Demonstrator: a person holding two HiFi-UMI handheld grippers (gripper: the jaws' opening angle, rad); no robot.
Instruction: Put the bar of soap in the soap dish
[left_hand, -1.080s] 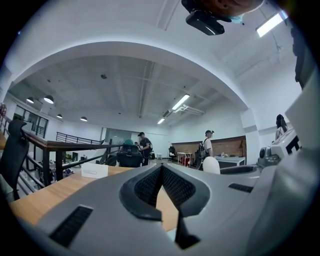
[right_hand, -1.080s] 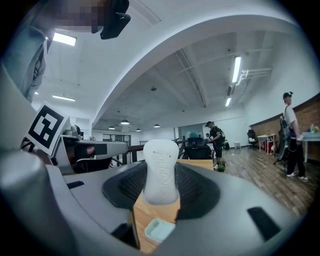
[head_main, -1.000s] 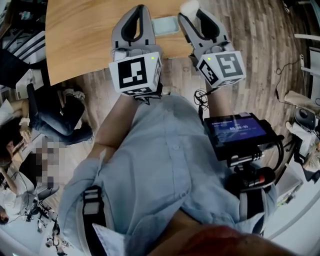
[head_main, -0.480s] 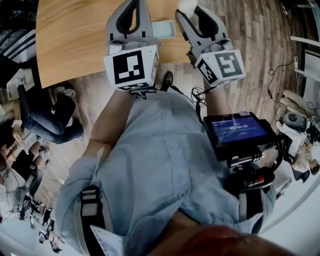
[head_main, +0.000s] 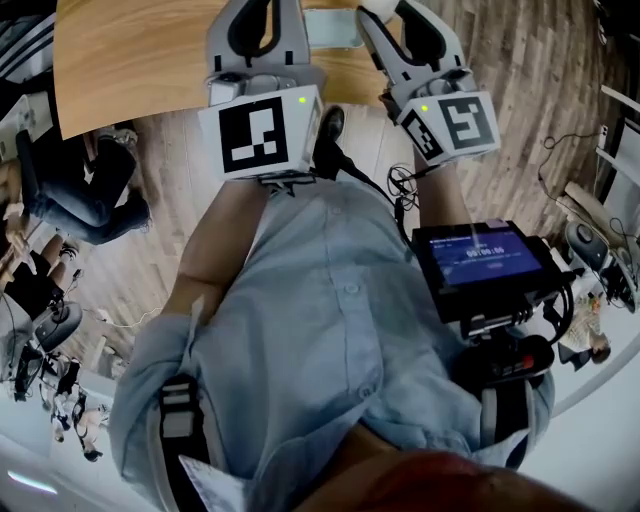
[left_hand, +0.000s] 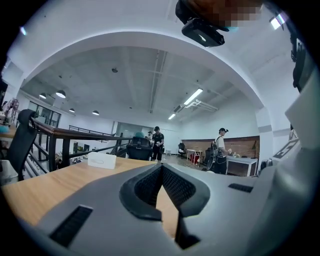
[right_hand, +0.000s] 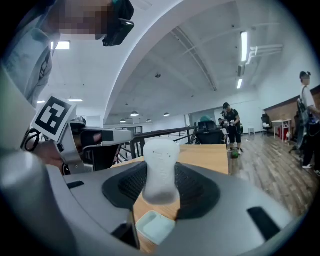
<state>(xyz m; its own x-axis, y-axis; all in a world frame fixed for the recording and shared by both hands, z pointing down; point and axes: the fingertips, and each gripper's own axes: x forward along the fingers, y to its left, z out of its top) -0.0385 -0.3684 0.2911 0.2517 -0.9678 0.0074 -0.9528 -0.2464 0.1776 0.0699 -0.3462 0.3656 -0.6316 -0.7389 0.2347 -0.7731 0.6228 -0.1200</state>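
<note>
- Surface: wooden bench (head_main: 140, 60) in an open hall with a plank floor (head_main: 540, 90); people (left_hand: 220, 150) stand far back.
- Left gripper (left_hand: 161, 169): fingers (left_hand: 180, 187) closed tip to tip, holding nothing.
- Right gripper (right_hand: 160, 192): fingers (right_hand: 195, 187) clamp the white bar of soap (right_hand: 160, 160), held upright.
- The pale green soap dish (right_hand: 155, 226) lies on the bench, near the soap, apart from it.

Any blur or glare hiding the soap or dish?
Right gripper view: soap clear between the jaws, dish below clear, edges fisheye-bent. Head view: evenly lit, dish cropped at top edge. Left gripper view: no glare on the table.
</note>
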